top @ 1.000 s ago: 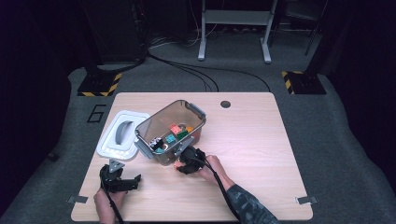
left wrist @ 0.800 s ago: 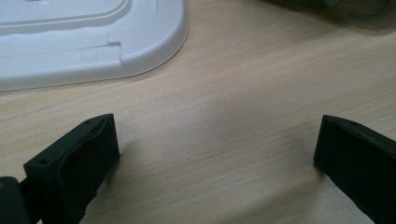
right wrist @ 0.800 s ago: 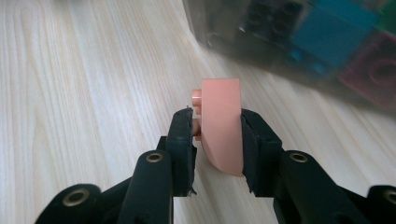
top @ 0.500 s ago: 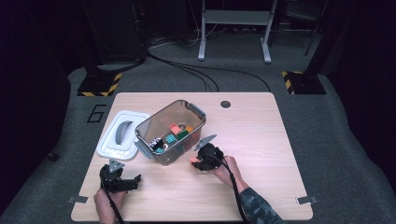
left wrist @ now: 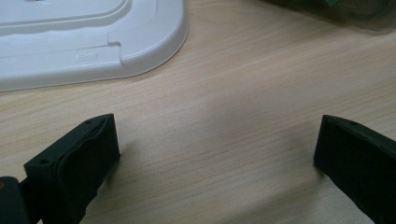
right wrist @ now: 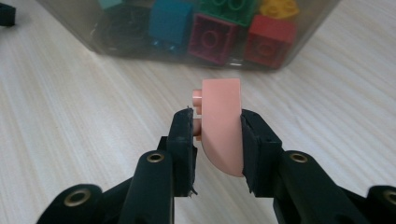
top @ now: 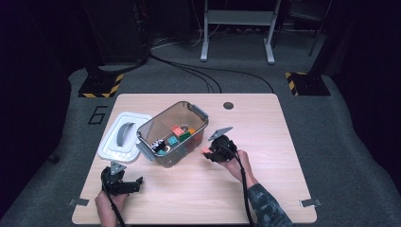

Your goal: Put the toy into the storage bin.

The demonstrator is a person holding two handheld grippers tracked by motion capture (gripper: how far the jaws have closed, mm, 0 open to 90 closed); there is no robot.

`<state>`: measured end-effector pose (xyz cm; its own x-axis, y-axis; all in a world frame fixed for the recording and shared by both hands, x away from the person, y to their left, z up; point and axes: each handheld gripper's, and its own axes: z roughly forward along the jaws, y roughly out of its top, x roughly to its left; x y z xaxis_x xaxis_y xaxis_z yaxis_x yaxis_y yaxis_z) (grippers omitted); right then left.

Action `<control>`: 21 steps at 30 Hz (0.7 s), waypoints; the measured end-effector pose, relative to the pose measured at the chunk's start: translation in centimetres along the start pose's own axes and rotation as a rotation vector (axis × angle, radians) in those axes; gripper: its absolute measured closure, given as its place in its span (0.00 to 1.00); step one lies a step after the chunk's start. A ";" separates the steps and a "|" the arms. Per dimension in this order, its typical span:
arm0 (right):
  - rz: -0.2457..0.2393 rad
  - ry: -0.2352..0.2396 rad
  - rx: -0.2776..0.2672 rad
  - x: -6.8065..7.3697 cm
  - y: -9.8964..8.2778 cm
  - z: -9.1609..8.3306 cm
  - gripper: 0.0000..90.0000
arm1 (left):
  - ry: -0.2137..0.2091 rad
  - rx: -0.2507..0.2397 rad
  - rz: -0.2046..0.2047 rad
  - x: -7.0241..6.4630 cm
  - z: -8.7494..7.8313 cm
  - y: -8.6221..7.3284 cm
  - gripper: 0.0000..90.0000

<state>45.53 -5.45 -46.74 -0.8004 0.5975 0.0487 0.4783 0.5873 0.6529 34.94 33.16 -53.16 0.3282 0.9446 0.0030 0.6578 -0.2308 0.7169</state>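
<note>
A pink curved brick (right wrist: pixel 223 130) sits upright between the pads of my right gripper (right wrist: pixel 217 128), which is shut on it. In the high view that gripper (top: pixel 209 152) hovers just right of the clear plastic bin (top: pixel 198 113), with the pink brick (top: pixel 206 151) pointing at the bin's wall. Several coloured bricks (right wrist: pixel 219 39) lie inside the bin (right wrist: pixel 74 28). My left gripper (top: pixel 136 182) rests near the table's front left corner, and its jaws (left wrist: pixel 217 140) stand wide open over bare wood.
The bin's white lid (top: pixel 124 136) lies flat on the table left of the bin, and its corner (left wrist: pixel 84 42) lies ahead of the left gripper. A round hole (top: pixel 228 105) marks the table's far edge. Bare wood stretches to the right.
My right gripper has moved right and slightly up from the bin's front wall, carrying the pink brick. The left gripper has stayed put.
</note>
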 end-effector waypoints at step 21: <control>0.110 -0.071 -0.026 -4.4 0.1 -1.7 0.75 | 0.000 -0.008 -0.009 -0.1 0.1 0.0 0.00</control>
<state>48.45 -8.94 -45.60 -0.7152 0.6956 0.0680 0.5517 0.5022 0.6659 34.95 33.10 -53.21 0.3217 0.9468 -0.0034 0.6551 -0.2199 0.7228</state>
